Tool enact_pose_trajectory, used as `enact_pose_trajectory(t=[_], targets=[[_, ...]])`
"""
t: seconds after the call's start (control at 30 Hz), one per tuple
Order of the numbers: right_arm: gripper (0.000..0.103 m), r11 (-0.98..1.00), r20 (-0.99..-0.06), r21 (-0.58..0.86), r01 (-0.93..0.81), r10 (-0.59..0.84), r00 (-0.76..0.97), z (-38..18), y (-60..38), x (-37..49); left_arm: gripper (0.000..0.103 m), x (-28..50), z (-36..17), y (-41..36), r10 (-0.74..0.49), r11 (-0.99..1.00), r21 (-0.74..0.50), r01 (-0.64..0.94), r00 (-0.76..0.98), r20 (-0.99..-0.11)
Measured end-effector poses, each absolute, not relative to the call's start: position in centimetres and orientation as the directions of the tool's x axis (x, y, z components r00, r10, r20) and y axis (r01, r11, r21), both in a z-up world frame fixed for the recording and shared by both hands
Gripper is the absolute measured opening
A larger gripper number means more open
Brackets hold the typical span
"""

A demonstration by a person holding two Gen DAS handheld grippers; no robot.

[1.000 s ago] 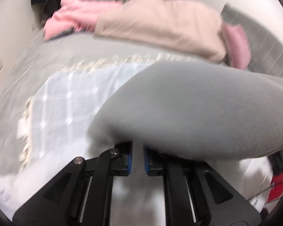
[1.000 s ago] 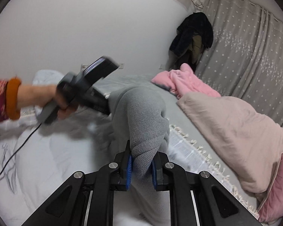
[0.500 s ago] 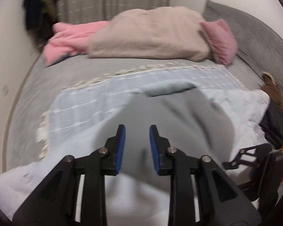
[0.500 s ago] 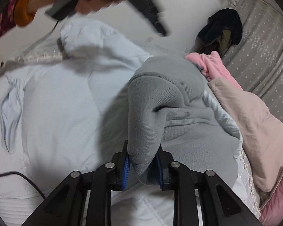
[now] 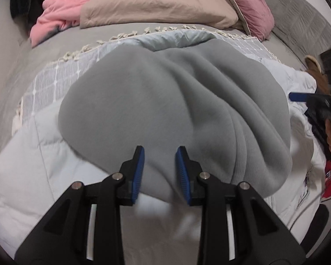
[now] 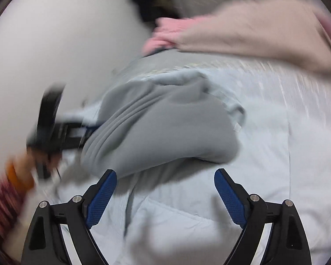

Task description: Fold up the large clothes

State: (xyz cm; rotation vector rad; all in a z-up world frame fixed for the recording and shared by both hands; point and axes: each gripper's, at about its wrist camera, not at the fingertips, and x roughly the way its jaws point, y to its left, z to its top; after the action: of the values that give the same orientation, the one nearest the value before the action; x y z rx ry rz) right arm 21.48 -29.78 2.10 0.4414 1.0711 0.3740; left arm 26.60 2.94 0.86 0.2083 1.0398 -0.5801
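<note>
A: Left wrist view first. My left gripper (image 5: 160, 165) is released, jaws partly apart with nothing pinched; the grey sweater (image 5: 174, 110) lies bunched just ahead of the tips, on the pale quilt (image 5: 33, 165) on the bed.

B: So which step?

A: I'd call it the drop after a fold. The sweater sits lumpy, ribbed hem bundled at the right. Next move probably calls for flattening it or re-gripping an edge.

B: Room to move?

A: Quilt open at the left and near side. Fringed blanket (image 5: 55, 72) beyond, beige duvet (image 5: 156, 2) and pink pillow (image 5: 251, 11) well back. The other tool shows at the right edge.

B: Right wrist view?

A: Blurry. My right gripper (image 6: 165, 190) has just been opening: jaws wide, nothing between them, the sweater (image 6: 165, 132) just past the tips. Its near edge overhangs the quilt (image 6: 209, 220).

B: Clearance?

A: Bare quilt under and right of the jaws. The left tool and hand (image 6: 39, 154) crowd the sweater's left side, so I'd watch for a clash there.
</note>
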Motion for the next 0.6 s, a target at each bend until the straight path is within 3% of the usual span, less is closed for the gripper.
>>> enact_pose_trajectory(t=[0.13,0.27,0.43,0.5,0.53,0.57,0.6], targets=[[0.092,0.664,-0.680,0.721,0.199,0.619,0.394,-1.6,-32.7,24.7,0.033,26.0,1.1,2.9,-0.354,0.839,-0.117,0.531,0.370,-0.859],[0.092,0.573,-0.664,0.748,0.335,0.649,0.372,-3.9,-32.1,27.6,0.033,25.7,0.9,2.2,-0.326,0.835,-0.069,0.546,0.389,-0.862],[0.089,0.535,-0.700,0.713,0.452,0.566,0.435,-4.7,-31.3,30.6,0.033,25.8,0.3,2.0,-0.326,0.838,-0.072,0.541,0.391,-0.861],[0.062,0.591,-0.703,0.708,0.386,0.539,0.464,-3.4,-30.7,32.2,0.033,25.8,0.1,1.9,-0.332,0.843,-0.082,0.531,0.394,-0.857],[0.036,0.640,-0.695,0.705,0.305,0.540,0.474,-2.3,-30.0,33.1,0.033,25.7,-0.1,1.9,-0.335,0.845,-0.086,0.527,0.397,-0.855],[0.026,0.695,-0.686,0.689,0.206,0.534,0.494,-0.9,-29.3,33.8,0.033,25.6,-0.3,1.8,-0.338,0.846,-0.090,0.525,0.399,-0.852],[0.025,0.739,-0.673,0.663,0.116,0.522,0.525,0.2,-29.1,34.0,0.033,25.6,-0.5,1.7,-0.343,0.847,-0.096,0.524,0.400,-0.850]])
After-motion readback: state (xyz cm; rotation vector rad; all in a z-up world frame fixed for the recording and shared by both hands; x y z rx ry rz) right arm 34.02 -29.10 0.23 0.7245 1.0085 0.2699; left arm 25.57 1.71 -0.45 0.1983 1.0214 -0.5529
